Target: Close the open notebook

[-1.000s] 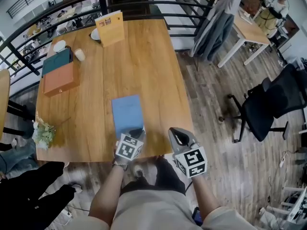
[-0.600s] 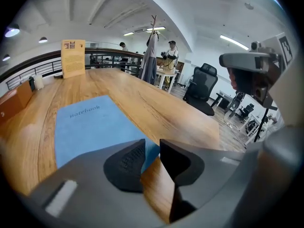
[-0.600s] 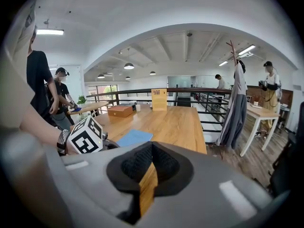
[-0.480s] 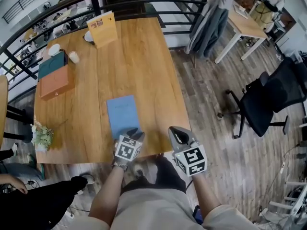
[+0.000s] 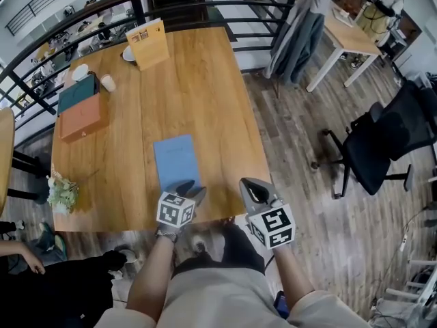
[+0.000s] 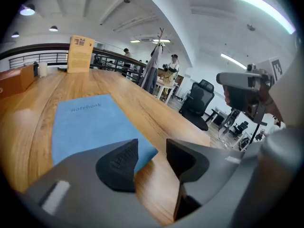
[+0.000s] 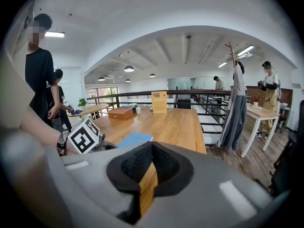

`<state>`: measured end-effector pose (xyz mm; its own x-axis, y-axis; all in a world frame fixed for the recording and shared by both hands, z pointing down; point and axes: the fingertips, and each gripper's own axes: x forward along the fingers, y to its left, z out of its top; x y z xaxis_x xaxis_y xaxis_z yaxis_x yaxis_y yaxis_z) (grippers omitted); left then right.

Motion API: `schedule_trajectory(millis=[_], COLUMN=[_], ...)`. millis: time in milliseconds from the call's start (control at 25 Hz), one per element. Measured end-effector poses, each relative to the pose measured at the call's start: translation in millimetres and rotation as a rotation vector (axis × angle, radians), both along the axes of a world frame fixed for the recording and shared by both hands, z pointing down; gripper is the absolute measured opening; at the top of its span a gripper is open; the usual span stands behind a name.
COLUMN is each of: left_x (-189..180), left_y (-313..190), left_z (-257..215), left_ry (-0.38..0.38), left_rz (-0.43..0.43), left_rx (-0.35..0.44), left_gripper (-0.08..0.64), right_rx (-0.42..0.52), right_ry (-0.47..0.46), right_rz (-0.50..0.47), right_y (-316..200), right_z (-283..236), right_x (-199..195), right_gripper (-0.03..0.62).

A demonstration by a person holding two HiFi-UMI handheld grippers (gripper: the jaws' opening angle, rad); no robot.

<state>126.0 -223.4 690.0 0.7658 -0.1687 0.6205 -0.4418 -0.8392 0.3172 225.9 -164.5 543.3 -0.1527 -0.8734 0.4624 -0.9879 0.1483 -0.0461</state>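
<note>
The blue notebook (image 5: 175, 161) lies closed and flat on the wooden table (image 5: 205, 94), near its front edge. In the left gripper view its cover (image 6: 88, 122) reads "notebook". My left gripper (image 5: 190, 187) hovers at the notebook's near right corner, and its jaws are opening. The pads (image 6: 121, 163) stand apart and press on nothing; the corner lies just below them (image 6: 151, 153). My right gripper (image 5: 247, 185) hangs off the table's front right edge, shut and holding nothing (image 7: 151, 163). The notebook (image 7: 135, 138) shows to its left there.
At the table's far end stand an orange card (image 5: 151, 43), a brown box (image 5: 82, 118), a teal box (image 5: 78, 91) and a white cup (image 5: 107, 83). A small plant (image 5: 61, 193) sits at the left edge. Railing (image 5: 205, 5) behind; black office chair (image 5: 386, 149) on the right.
The left gripper's jaws have gone from nearly shut over the notebook's near edge to apart, and its marker cube has rolled a little. The notebook and the right gripper stayed still.
</note>
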Motion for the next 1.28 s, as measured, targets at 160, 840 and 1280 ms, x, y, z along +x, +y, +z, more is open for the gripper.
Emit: schedule_trajectory(millis=[160, 840, 1280], left_x=[-8.3, -100.6, -149.3], left_y=[-8.9, -41.8, -50.8], left_z=[-18.1, -141.3, -266.9], left_ry=[0.04, 0.126, 0.148], left_rz=[-0.035, -0.22, -0.299], left_rx=[0.028, 0.27, 0.617], left_gripper=[0.184, 0.006, 0.006], right_rx=[0.02, 0.125, 0.227], right_ry=[0.002, 0.025, 0.057], right_rz=[0.002, -0.068, -0.179], right_y=[-0.9, -19.0, -36.7], right_z=[-8.6, -61.7, -131.1], right_x=[-1.5, -49.4, -96.6], right_gripper=[0.0, 0.0, 0.0])
